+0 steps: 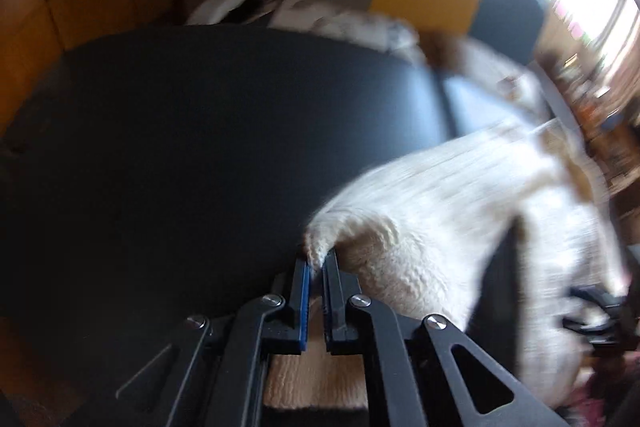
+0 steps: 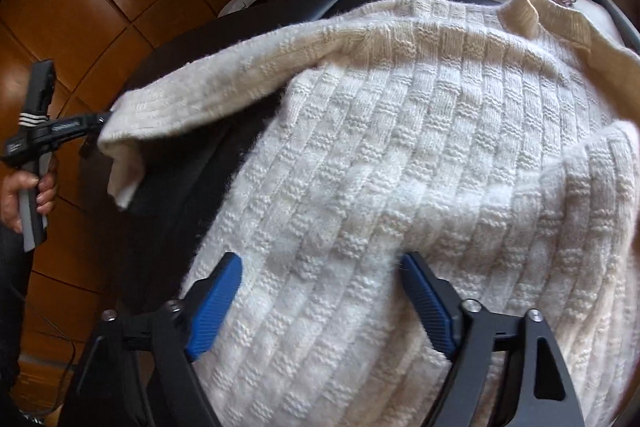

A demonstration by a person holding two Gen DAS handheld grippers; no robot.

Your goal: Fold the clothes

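Pointing steeply down, the right gripper (image 2: 320, 301) hung with its blue-padded jaws spread wide over the cream ribbed knit sweater (image 2: 400, 163), nothing pinched between them. That sweater lay across the dark round table (image 2: 176, 187), collar at the far side, hem nearest. Further left, the person's hand (image 2: 24, 195) held the left gripper (image 1: 317, 263), its jaws pinching the cuff of the sweater's sleeve (image 2: 192, 95), stretched out sideways over the table edge above the brown tiled floor (image 2: 80, 7).
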